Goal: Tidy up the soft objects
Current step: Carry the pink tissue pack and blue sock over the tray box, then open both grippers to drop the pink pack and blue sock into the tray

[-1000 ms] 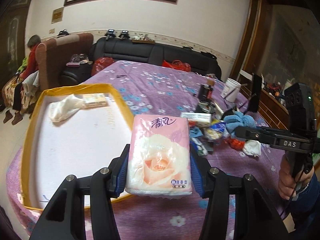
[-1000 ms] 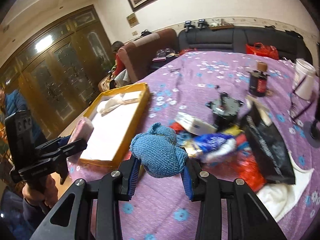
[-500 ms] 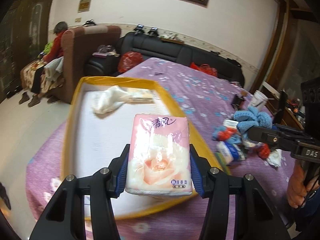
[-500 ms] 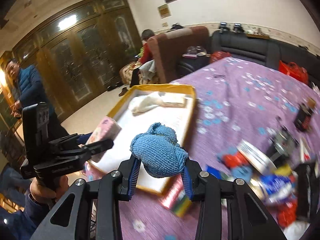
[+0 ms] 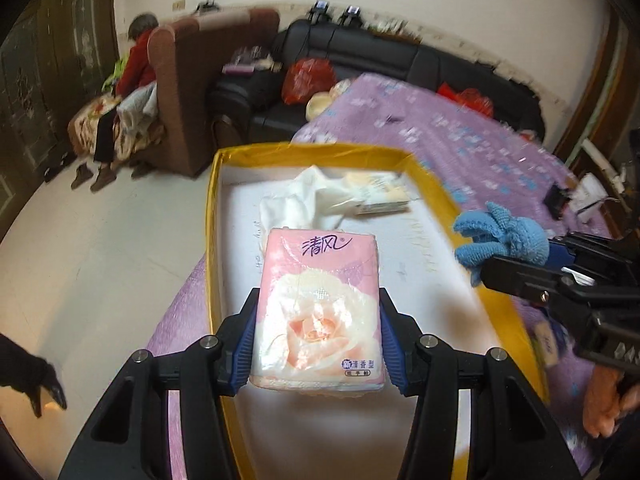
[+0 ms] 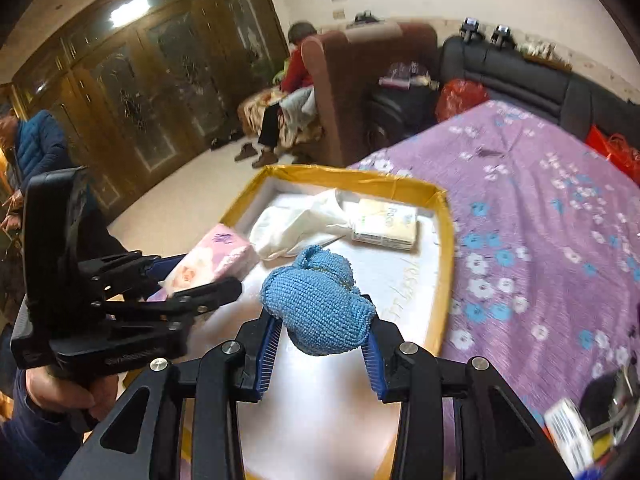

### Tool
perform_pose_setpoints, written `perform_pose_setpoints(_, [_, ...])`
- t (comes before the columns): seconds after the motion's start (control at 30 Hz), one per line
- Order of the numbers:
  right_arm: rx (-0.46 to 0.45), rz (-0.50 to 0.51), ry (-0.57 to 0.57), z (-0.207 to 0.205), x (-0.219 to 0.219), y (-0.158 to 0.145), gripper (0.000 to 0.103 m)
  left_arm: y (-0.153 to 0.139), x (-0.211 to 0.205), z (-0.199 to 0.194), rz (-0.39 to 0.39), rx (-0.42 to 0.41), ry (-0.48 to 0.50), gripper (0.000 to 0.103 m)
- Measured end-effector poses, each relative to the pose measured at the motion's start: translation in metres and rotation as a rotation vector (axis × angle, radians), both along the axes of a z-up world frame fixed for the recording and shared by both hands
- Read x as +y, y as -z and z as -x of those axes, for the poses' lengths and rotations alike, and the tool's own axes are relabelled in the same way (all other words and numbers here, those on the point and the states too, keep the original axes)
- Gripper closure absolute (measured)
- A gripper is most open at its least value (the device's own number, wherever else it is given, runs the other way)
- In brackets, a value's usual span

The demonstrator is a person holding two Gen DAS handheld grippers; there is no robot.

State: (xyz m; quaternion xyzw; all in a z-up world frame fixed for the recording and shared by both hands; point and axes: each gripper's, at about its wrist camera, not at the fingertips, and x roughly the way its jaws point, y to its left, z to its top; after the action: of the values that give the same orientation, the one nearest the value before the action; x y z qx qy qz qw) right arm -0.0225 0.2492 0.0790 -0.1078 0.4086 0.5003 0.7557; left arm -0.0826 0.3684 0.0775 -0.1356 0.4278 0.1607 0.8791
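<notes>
Both claws now carried over the tray (image 5: 212, 240), left claw (image 5: 318, 334) clenched on tissue pack (image 5: 318, 312), right claw (image 6: 320, 344) clenched on blue cloth (image 6: 318, 306), white cloth (image 6: 292, 224) ahead of both

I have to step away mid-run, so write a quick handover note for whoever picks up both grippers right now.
Left gripper: shut on the pink tissue pack, held over the yellow-rimmed tray.
Right gripper: shut on the blue knitted cloth, also over the tray.
Done: a white cloth and a pale tissue pack lie at the tray's far end.
Left: set both held items down in the tray, then check the table's right side for more soft things.
</notes>
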Motion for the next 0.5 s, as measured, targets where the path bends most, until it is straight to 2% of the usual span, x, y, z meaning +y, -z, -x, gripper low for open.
perform_pose_setpoints(0.13, [0.014, 0.052, 0.018, -0.013, 0.025, 0.013, 0.061, 0.016, 0.014, -0.026, 0.002, 0.073, -0.035, 0.05])
perform_pose_setpoints(0.23, [0.048, 0.101, 0.033, -0.024, 0.039, 0.026, 0.061, 0.021, 0.017, -0.035, 0.001, 0.096, -0.043, 0.05])
perform_pose_setpoints(0.33, [0.057, 0.147, 0.063, -0.034, 0.049, 0.036, 0.061, 0.02, 0.019, -0.037, 0.002, 0.1, -0.051, 0.05])
perform_pose_setpoints(0.5, [0.064, 0.156, 0.085, -0.043, 0.056, 0.041, 0.059, 0.02, 0.024, -0.035, 0.027, 0.096, -0.051, 0.048])
